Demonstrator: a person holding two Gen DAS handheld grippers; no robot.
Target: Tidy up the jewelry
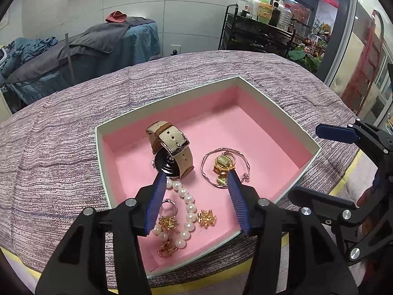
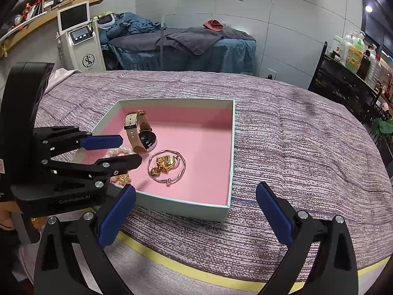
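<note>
A pink-lined box (image 1: 270, 105) (image 2: 186, 204) sits on a purple striped cloth. In it lie a watch (image 1: 172, 147) (image 2: 138, 132) with a beige strap, a silver bangle (image 1: 211, 157) (image 2: 180, 172) around gold earrings (image 1: 222, 163) (image 2: 165, 163), a pearl bracelet (image 1: 188, 207) (image 2: 121, 151), gold flower earrings (image 1: 206, 218), a silver ring (image 1: 169, 206) and a small gold piece (image 1: 167, 249). My left gripper (image 1: 197, 174) (image 2: 130, 151) is open and empty above the box's near part. My right gripper (image 2: 196, 188) (image 1: 303, 162) is open and empty beside the box.
The cloth (image 1: 61, 147) (image 2: 307, 147) covers the table, with a yellow strip (image 2: 196, 272) along the near edge. A massage bed (image 2: 196, 46) stands behind, a black cart with bottles (image 1: 260, 24) at the right, and a white machine (image 2: 78, 41) at the left.
</note>
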